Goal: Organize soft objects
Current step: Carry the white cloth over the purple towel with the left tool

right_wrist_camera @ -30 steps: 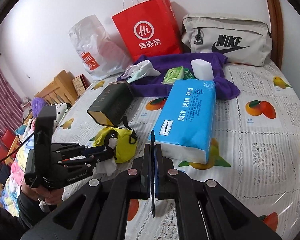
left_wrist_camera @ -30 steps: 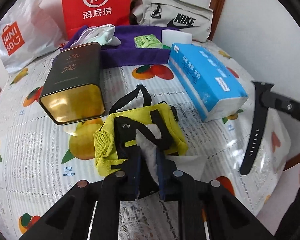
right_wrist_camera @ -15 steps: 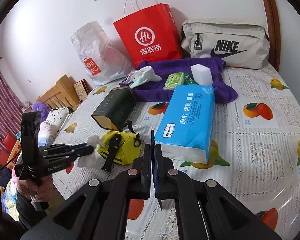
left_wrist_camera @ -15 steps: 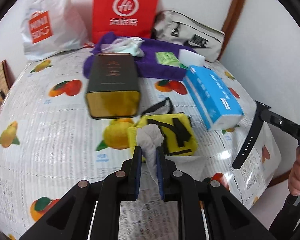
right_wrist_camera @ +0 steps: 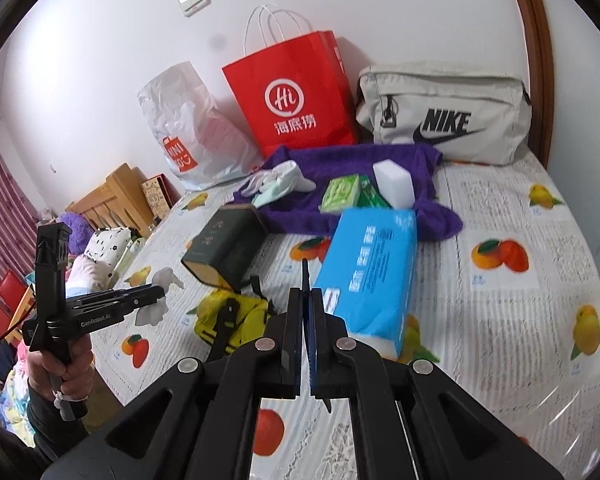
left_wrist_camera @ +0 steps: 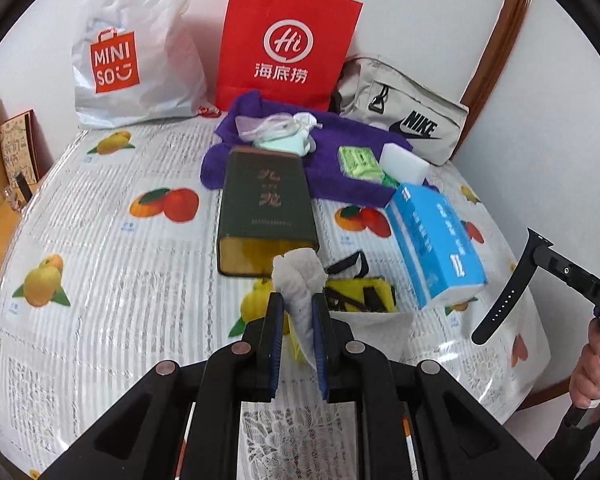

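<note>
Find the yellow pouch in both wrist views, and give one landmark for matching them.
Left wrist: the yellow pouch sits at centre, just beyond the left tool, partly hidden by the white tissue it grips.
Right wrist: the pouch lies lower left of centre.
Shared landmark: the dark green tin, directly behind the pouch.

Left gripper [left_wrist_camera: 296, 320] jaws closed on white crumpled tissue [left_wrist_camera: 300, 280], held above bench [left_wrist_camera: 100, 280]. Yellow pouch [left_wrist_camera: 360, 294] with black straps just behind tissue, on bench. Dark green tin [left_wrist_camera: 265, 216] lying mid-bench. Blue tissue pack [left_wrist_camera: 436, 236] toward right edge. Purple towel [left_wrist_camera: 340, 152] near far edge, carrying green packet [left_wrist_camera: 360, 162], white sponge [left_wrist_camera: 405, 161]. Right gripper [left_wrist_camera: 504, 296] pinching black watch strap [left_wrist_camera: 512, 280] off right edge.
</note>
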